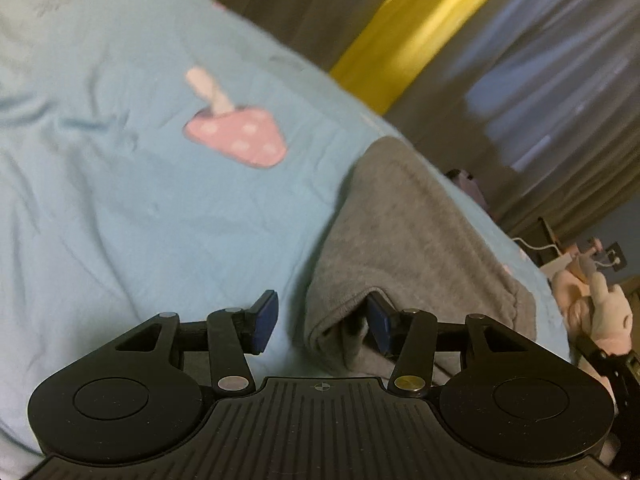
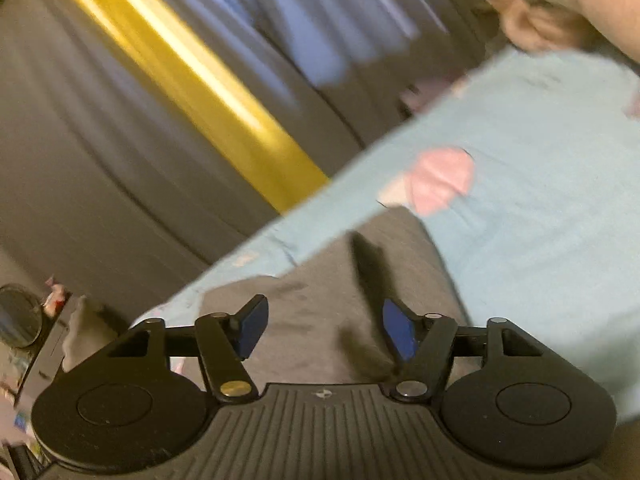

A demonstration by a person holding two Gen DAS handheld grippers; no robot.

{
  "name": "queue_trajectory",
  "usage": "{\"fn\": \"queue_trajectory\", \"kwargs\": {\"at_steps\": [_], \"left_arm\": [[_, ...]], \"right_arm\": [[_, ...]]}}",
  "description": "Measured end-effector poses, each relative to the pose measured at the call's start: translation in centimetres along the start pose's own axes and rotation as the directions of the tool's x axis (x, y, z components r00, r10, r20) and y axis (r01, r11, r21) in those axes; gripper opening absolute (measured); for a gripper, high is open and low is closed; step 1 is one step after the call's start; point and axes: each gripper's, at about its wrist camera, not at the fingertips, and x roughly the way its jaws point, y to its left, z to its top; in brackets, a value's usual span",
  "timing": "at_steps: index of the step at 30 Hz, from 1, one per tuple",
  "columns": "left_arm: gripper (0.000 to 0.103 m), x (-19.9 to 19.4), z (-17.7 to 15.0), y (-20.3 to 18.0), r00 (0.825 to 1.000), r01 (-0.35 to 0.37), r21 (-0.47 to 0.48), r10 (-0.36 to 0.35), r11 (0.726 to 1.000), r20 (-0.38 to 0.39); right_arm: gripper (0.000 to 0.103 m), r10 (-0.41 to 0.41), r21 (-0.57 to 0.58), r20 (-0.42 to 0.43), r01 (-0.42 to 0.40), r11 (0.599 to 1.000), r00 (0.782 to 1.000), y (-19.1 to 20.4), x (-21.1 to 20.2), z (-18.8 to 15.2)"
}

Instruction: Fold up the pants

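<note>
The grey pants [image 1: 404, 236] lie in a folded strip on a light blue bedspread [image 1: 120, 184] with a pink mushroom print. My left gripper [image 1: 322, 322] is open at the near end of the pants, its right finger tucked under the hem edge and its left finger over bare bedspread. In the right wrist view the pants [image 2: 320, 292] fill the lower middle, with a dark fold crease. My right gripper [image 2: 320, 330] is open just above the cloth, holding nothing. This view is blurred.
Grey curtains with a yellow stripe [image 1: 424, 28] hang behind the bed. A pale plush toy [image 1: 600, 308] sits off the bed's right edge, with cables and a wall socket near it. A cluttered shelf [image 2: 28, 332] shows at the left of the right wrist view.
</note>
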Motion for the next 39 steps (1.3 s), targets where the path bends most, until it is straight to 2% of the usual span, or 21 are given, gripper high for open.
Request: {"fn": "queue_trajectory", "kwargs": {"at_steps": [2,3,5,6,7,8,10,13,15,16,17,18,23,33,36,39], "left_arm": [[0.061,-1.0,0.1,-0.1,0.995,0.068,0.004,-0.068,0.998,0.066],[0.066,-1.7,0.0,-0.1,0.989,0.094,0.006,-0.094,0.996,0.11],[0.079,-2.1,0.1,-0.2,0.985,0.085,-0.002,-0.083,0.996,0.153],[0.081,-1.7,0.2,-0.1,0.989,0.065,-0.01,-0.063,0.998,0.133],[0.081,-0.9,0.4,-0.1,0.995,0.043,-0.017,-0.041,0.999,0.093],[0.081,-0.2,0.6,-0.1,0.998,0.033,-0.025,-0.032,0.999,0.053],[0.081,1.2,0.9,-0.3,1.0,0.026,-0.022,-0.026,0.999,-0.01],[0.084,2.7,1.1,-0.9,0.998,-0.014,0.003,0.014,1.0,-0.067],[0.085,3.9,1.0,-1.0,0.991,-0.073,0.023,0.075,0.997,-0.11],[0.087,4.5,0.9,-1.1,0.986,-0.096,0.032,0.1,0.995,-0.133],[0.088,4.9,1.0,-1.0,0.983,-0.111,0.032,0.114,0.993,-0.145],[0.091,5.2,0.8,-0.8,0.981,-0.121,0.032,0.125,0.992,-0.146],[0.095,5.5,0.3,-0.8,0.974,-0.156,0.052,0.162,0.986,-0.156],[0.096,5.1,0.5,-1.1,0.974,-0.151,0.064,0.16,0.986,-0.163],[0.096,5.1,1.4,-1.1,0.977,-0.124,0.093,0.138,0.988,-0.164],[0.095,5.3,2.4,-1.4,0.977,-0.127,0.16,0.152,0.979,-0.151]], "right_arm": [[0.05,-0.008,-0.09,-0.01,0.007,0.996,1.0,0.8,1.0,-0.8],[0.05,-0.024,-0.124,-0.033,0.019,0.992,0.999,1.2,1.5,-1.4],[0.05,-0.093,-0.195,-0.084,0.075,0.978,0.992,1.2,3.4,-2.4],[0.051,-0.134,-0.227,-0.1,0.109,0.968,0.986,1.2,4.5,-2.5],[0.058,-0.186,-0.264,-0.111,0.152,0.952,0.976,1.0,5.2,-2.9],[0.066,-0.197,-0.251,-0.154,0.154,0.956,0.968,0.4,5.8,-2.9],[0.066,-0.167,-0.151,-0.179,0.141,0.979,0.969,-0.5,5.5,-2.3],[0.068,-0.13,-0.12,-0.179,0.11,0.987,0.975,-0.7,4.8,-1.6],[0.086,-0.137,-0.124,-0.164,0.118,0.985,0.977,-1.2,4.6,-1.5],[0.088,-0.165,-0.131,-0.165,0.144,0.981,0.972,-1.1,4.6,-1.5],[0.097,-0.19,-0.141,-0.176,0.166,0.976,0.966,-1.6,5.2,-1.5],[0.099,-0.203,-0.142,-0.194,0.178,0.974,0.96,-2.0,5.8,-1.7],[0.099,-0.122,-0.011,-0.259,0.123,0.992,0.958,-4.2,6.2,-1.4],[0.099,-0.026,0.087,-0.372,0.063,0.994,0.928,-6.9,8.5,0.6],[0.099,0.036,0.161,-0.397,0.031,0.986,0.917,-7.9,8.6,0.9],[0.099,0.103,0.281,-0.37,0.006,0.96,0.923,-10.3,9.1,1.5]]}}
